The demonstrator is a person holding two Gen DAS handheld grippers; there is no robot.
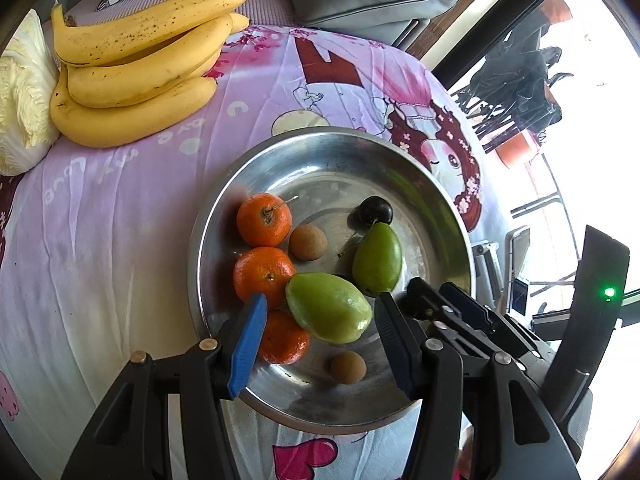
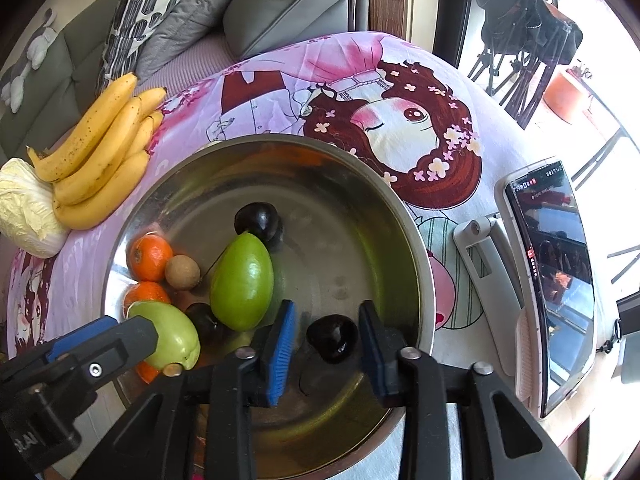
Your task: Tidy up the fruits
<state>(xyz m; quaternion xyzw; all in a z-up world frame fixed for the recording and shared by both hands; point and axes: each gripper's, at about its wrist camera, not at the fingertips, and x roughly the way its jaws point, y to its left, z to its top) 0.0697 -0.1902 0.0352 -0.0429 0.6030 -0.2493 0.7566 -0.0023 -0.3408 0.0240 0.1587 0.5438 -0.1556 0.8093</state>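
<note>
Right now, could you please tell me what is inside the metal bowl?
The metal bowl holds three mandarins, two green mangoes, two brown kiwis and dark plums. The nearer mango and the left gripper partly cover one mandarin.

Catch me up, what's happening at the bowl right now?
Two handheld grippers hover over the steel bowl on the cartoon-print cloth. The left gripper has its jaws open on either side of a green fruit, not closed on it. The right gripper is open too, straddling a dark plum. Already in the bowl: three tangerines, two small brown fruits, another green fruit and more plums. The bananas and cabbage lie outside on the cloth.
</note>
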